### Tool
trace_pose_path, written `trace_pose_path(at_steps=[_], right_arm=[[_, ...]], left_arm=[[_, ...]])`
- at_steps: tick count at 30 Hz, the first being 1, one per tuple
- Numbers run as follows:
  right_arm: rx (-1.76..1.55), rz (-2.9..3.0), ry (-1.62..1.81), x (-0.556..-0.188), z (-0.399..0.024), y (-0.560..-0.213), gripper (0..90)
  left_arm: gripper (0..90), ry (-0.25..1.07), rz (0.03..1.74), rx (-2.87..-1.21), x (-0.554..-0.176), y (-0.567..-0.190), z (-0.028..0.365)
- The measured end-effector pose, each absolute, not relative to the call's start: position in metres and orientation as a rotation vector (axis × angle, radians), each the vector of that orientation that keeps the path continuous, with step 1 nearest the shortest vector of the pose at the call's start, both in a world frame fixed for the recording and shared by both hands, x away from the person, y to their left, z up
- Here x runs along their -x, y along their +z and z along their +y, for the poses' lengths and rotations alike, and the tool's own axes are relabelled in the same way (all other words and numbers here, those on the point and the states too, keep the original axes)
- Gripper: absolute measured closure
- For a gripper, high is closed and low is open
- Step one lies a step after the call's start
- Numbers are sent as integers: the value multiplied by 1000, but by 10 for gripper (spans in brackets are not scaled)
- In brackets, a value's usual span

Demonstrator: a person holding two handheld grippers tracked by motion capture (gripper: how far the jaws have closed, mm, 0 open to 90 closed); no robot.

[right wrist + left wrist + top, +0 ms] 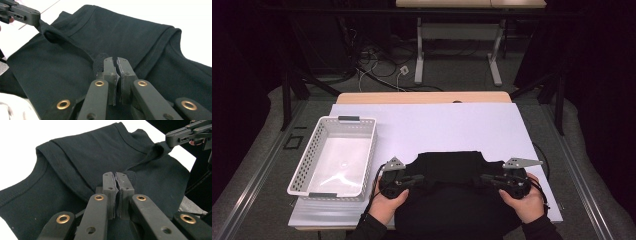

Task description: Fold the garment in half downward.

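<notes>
A black T-shirt (447, 167) lies on the white table top (437, 125) near the front edge, part of it hanging over toward the person. My left gripper (421, 179) points right and is shut on a pinch of the shirt's cloth (125, 173). My right gripper (484, 179) points left, facing it, and is shut on another pinch of cloth (100, 62). In the left gripper view the right gripper (168, 142) lifts a ridge of fabric at the top right. The right gripper view has the left gripper (37, 18) doing the same at its top left.
A white perforated plastic basket (302, 165) stands empty on the table's left side. Behind the shirt the white sheet runs to the wooden far edge (422, 97). Beyond the table are cables on the floor (377, 65) and another table's legs (419, 55).
</notes>
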State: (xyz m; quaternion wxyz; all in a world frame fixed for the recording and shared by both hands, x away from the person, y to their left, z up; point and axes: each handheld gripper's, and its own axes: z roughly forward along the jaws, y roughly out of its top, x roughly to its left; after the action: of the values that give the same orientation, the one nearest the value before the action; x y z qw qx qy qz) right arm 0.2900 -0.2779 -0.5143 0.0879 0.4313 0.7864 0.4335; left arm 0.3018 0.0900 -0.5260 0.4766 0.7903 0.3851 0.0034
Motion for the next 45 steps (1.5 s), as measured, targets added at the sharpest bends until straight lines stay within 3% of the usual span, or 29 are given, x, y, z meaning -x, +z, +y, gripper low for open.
trace_pose_path(at_steps=[5, 13, 16, 23, 32, 45], right_arm=[[-1283, 2357, 1278, -287, -276, -518, 850], [-1212, 2320, 1291, -286, -270, -516, 642], [-1200, 2314, 1290, -287, -269, -518, 601], [-1180, 2304, 1264, -291, -270, -525, 561], [-1120, 2265, 1192, -295, -273, -533, 505], [-1166, 2191, 1159, -304, -284, -540, 400]], left_arm=[[836, -14, 946, -1933, -299, -530, 90], [645, -10, 961, -1916, -302, -532, 91], [595, 6, 978, -1917, -303, -534, 91], [488, 54, 1003, -1917, -306, -538, 92], [413, 114, 1013, -1936, -310, -543, 94], [407, 161, 1037, -1976, -317, -549, 99]])
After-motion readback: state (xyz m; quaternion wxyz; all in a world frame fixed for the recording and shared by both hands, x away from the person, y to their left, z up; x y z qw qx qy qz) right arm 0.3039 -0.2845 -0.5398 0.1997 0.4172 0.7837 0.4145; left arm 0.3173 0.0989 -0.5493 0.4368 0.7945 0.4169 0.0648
